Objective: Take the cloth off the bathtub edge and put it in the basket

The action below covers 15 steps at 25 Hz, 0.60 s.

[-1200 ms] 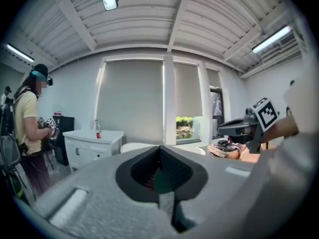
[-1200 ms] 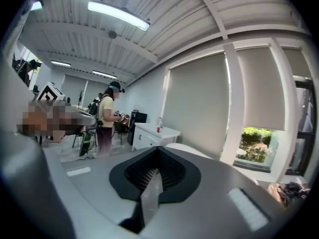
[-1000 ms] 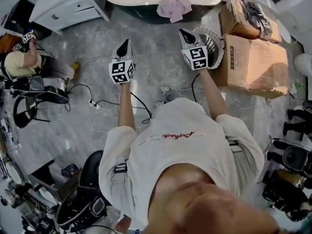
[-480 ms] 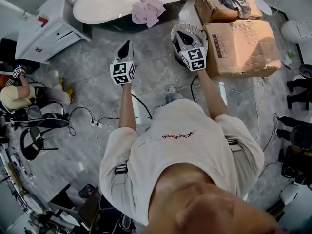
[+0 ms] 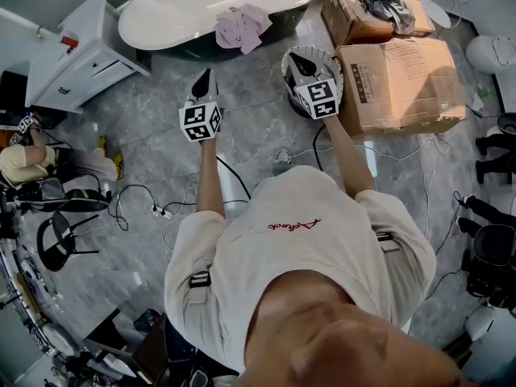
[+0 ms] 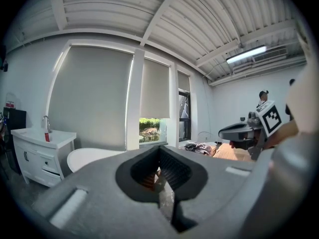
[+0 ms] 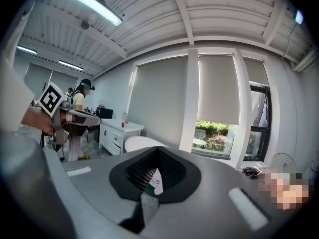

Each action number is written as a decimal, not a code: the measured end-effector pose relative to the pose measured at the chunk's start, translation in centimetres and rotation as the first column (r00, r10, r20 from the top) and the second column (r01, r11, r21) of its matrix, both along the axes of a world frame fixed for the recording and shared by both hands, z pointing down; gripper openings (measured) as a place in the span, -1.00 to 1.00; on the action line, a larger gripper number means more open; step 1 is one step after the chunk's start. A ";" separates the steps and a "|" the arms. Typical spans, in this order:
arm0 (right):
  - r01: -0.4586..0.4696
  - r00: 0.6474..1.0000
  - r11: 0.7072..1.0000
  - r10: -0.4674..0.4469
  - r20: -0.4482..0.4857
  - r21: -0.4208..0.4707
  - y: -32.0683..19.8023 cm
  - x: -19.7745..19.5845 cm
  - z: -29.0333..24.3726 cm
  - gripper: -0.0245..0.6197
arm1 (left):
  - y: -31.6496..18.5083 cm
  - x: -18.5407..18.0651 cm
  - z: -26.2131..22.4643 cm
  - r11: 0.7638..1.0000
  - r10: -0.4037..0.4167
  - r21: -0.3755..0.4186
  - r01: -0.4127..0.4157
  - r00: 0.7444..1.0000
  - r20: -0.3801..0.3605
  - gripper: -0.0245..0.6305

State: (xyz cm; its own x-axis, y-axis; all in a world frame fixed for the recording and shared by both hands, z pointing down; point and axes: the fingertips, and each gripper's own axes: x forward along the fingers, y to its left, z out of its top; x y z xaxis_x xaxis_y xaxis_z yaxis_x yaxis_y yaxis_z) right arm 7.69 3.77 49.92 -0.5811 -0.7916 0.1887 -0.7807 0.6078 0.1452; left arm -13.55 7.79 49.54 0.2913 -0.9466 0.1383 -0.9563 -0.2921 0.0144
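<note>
The pink cloth (image 5: 241, 26) lies crumpled over the near edge of the white bathtub (image 5: 193, 2) at the top of the head view. My left gripper (image 5: 203, 76) is shut and empty, pointing at the tub a short way before the cloth. My right gripper (image 5: 295, 57) is shut and empty too, held above the round white basket (image 5: 332, 57) on the floor. In the left gripper view the shut left gripper (image 6: 160, 179) faces the tub (image 6: 89, 158). In the right gripper view a bit of pale cloth (image 7: 157, 178) shows past the shut right gripper (image 7: 151, 182).
Two cardboard boxes (image 5: 399, 75) stand right of the basket. A white vanity cabinet (image 5: 76, 55) stands left of the tub. Cables and a power strip (image 5: 161, 212) trail over the grey marble floor. A person (image 5: 28, 160) sits at far left amid gear.
I have stepped toward the tub: tub, cloth and boxes slid left and nearer in the head view. The right gripper now hangs over the basket. Both stayed shut.
</note>
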 end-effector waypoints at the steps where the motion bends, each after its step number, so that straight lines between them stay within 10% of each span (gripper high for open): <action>1: 0.000 1.000 1.000 0.000 0.001 0.001 -0.5 0.3 0.0 -0.90 | -0.7 0.5 -0.1 1.000 0.006 0.001 -0.006 1.000 0.002 -0.93; 15: 0.018 1.000 1.000 -0.018 0.021 -0.013 -5.3 0.9 0.5 -0.90 | -5.8 2.5 0.2 0.999 0.032 -0.013 -0.032 0.999 0.011 -0.93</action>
State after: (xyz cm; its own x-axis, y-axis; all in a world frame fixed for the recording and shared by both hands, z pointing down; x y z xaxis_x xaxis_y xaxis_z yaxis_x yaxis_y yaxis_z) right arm 8.58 -1.53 50.39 -0.5994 -0.7785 0.1862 -0.7724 0.6236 0.1209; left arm -11.03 2.01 49.77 0.3197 -0.9350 0.1537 -0.9466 -0.3225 0.0073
